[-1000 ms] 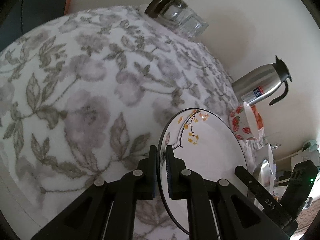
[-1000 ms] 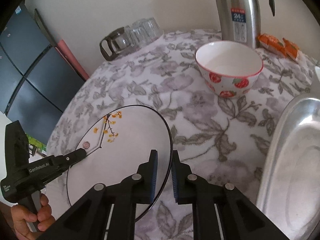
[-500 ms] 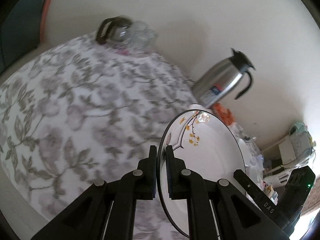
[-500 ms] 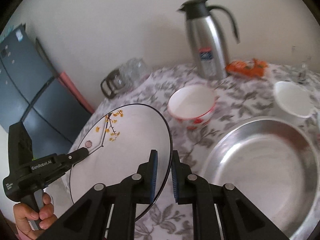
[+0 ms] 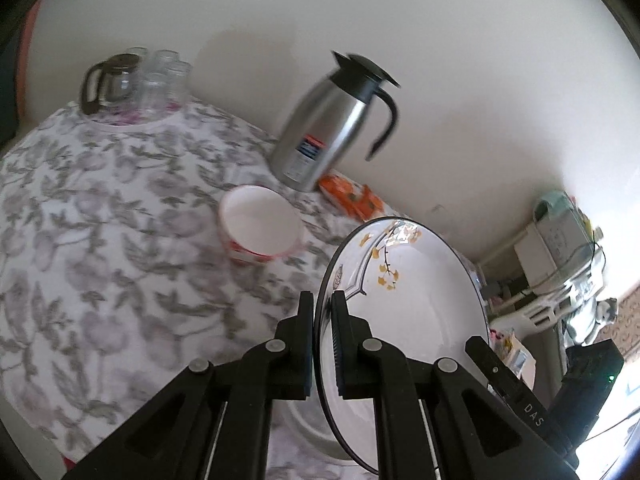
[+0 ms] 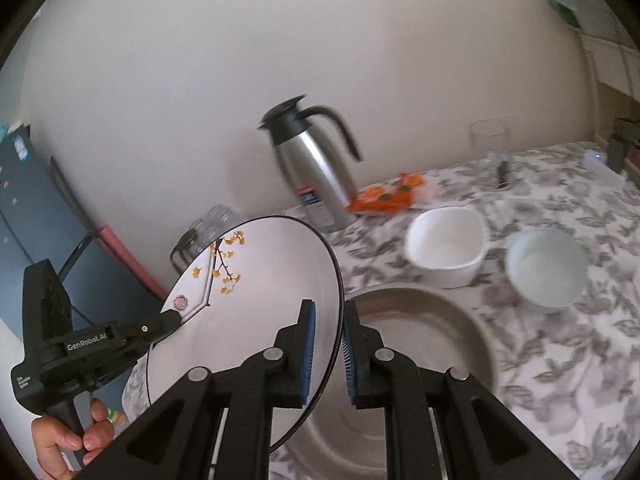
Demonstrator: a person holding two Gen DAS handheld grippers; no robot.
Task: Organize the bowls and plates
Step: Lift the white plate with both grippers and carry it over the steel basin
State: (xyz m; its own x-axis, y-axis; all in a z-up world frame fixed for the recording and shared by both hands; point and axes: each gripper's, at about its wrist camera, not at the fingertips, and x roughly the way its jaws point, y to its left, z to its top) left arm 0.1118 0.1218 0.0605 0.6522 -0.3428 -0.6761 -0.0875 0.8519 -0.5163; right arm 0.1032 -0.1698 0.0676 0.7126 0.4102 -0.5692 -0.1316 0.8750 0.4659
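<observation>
Right wrist view: the table [image 6: 560, 360], covered in a grey floral cloth, is the largest item. On it lies a large steel basin [image 6: 420, 344], directly below the gripped plate. The plate [image 6: 264, 280], white with a thin black rim and a yellow leaf branch motif, is held in the air, tilted on edge, above the near edge of the table and partly over the basin. The right gripper [image 6: 328, 356] has its jaws narrowed onto the plate's near rim, one blue pad on each face. The left gripper [image 6: 168, 318] clamps the opposite rim beside the red stamp mark; in the left wrist view the left gripper [image 5: 322, 344] shows both fingers pressed against the rim of the plate [image 5: 416, 312]. A steel thermos jug [image 6: 312, 176] with a black lid and handle stands at the wall. Near the basin sit a squarish white bowl [image 6: 446, 246] and, just beside it, a round pale bowl [image 6: 546, 266]. The left wrist view shows a strawberry-pattern bowl [image 5: 260, 224] on the cloth, apart from the plate. An orange snack packet [image 6: 386, 198] lies beside the jug. A glass carafe with tumblers [image 5: 132, 80] stands at the table's far corner.
</observation>
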